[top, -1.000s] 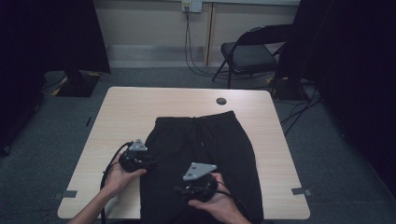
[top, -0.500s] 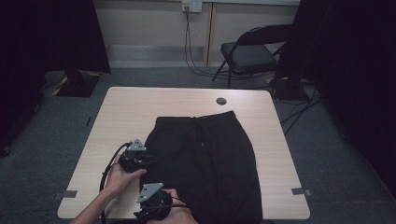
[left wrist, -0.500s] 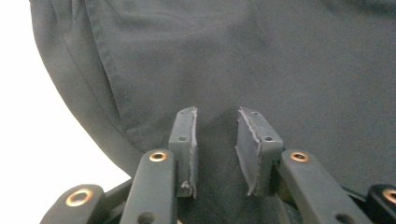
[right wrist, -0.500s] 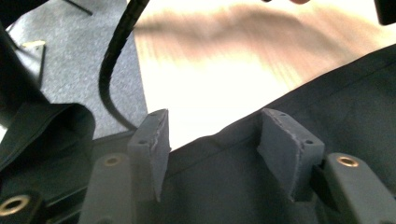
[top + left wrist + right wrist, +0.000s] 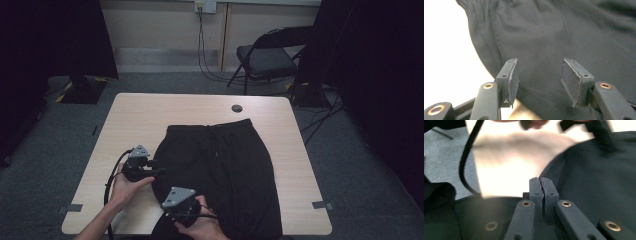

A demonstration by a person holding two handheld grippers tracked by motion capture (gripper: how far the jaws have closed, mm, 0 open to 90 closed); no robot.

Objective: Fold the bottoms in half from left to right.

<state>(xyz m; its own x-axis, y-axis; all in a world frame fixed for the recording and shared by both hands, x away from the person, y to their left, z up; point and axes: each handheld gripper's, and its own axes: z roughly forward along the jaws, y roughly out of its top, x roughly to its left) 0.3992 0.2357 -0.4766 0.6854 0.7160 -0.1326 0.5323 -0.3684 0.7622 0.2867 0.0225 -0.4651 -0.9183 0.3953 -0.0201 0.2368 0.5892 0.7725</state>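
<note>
A black garment [image 5: 220, 170] lies flat on the light wooden table [image 5: 130, 120], waistband at the far end. My left gripper [image 5: 157, 167] rests at the garment's left edge, and its jaws have just been opening. In the left gripper view the gripper [image 5: 537, 75] stands open, its pads apart over the dark fabric [image 5: 544, 37] without pressing it. My right gripper [image 5: 169, 201] is at the garment's near left edge, close to the table's front, and its jaws have just been closing. In the right gripper view the gripper [image 5: 540, 180] is shut, its tips at the fabric's edge [image 5: 584, 177].
A small black round disc [image 5: 236, 108] sits on the table beyond the waistband. A folding chair [image 5: 270, 55] and cables stand behind the table. Grey carpet surrounds it. Tape marks [image 5: 74, 208] are stuck near the front corners.
My right hand has slid from the garment's near middle to its near left edge, and its jaws went from open to shut. The left hand stayed in place.
</note>
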